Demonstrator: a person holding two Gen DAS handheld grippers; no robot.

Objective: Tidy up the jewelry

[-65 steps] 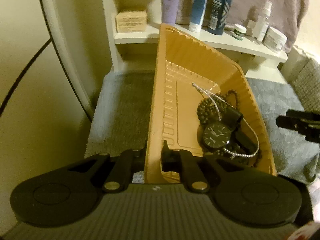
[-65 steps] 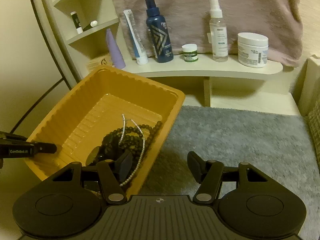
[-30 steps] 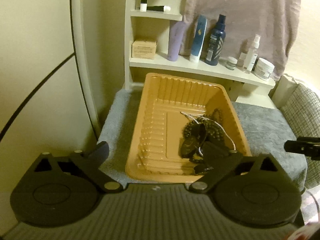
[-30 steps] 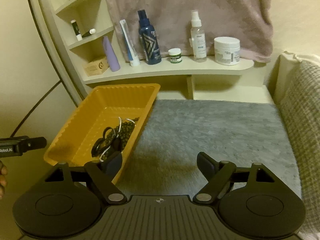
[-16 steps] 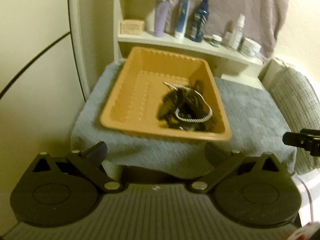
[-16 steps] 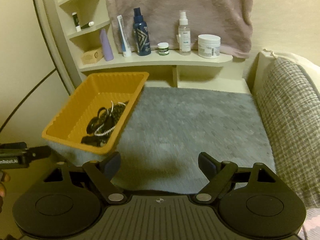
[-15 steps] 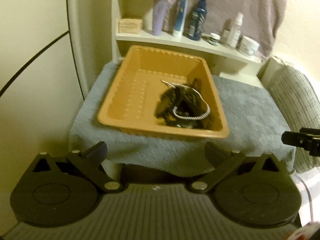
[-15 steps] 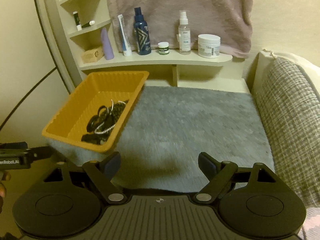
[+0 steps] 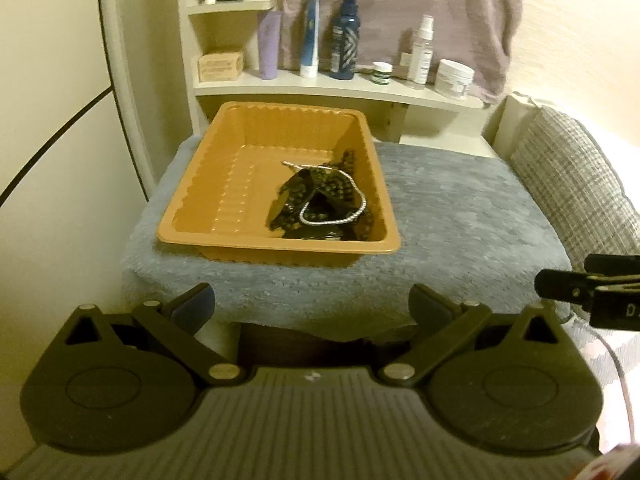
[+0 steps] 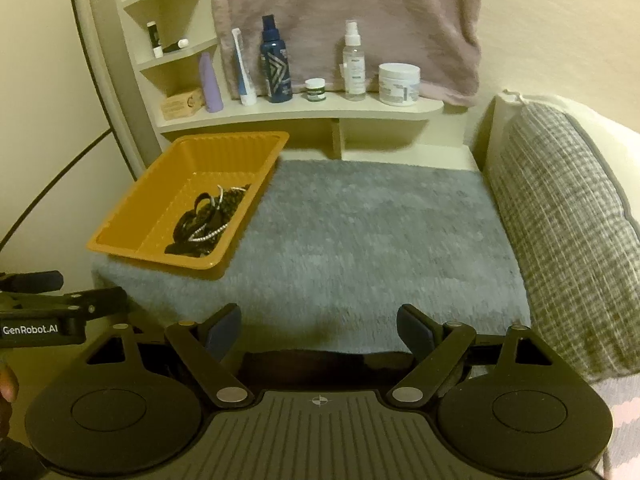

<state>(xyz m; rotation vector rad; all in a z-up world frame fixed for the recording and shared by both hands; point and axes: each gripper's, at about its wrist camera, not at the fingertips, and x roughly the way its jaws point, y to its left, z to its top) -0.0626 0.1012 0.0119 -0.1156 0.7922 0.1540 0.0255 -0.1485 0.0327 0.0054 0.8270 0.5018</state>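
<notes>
An orange plastic tray (image 9: 224, 184) sits flat on the left part of a grey fluffy mat (image 9: 460, 224); it also shows in the right wrist view (image 10: 132, 220). In its right half lies a tangle of jewelry (image 9: 320, 204): dark bead strands, a black watch and a silver chain (image 9: 340, 216). The pile also shows in the right wrist view (image 10: 208, 220). My left gripper (image 9: 312, 304) is open and empty, held back from the mat's near edge. My right gripper (image 10: 320, 328) is open and empty over the mat's near edge.
A cream shelf (image 10: 304, 114) behind the mat holds bottles, a tube, jars and a small box. A mauve towel (image 10: 348, 16) hangs above it. A checked cushion (image 10: 568, 216) borders the mat on the right. A wall and curved white frame (image 9: 120, 80) stand at left.
The left gripper let go of the tray's near rim and opened. The tray went from tilted to flat on the mat. Both grippers pulled back away from the tray.
</notes>
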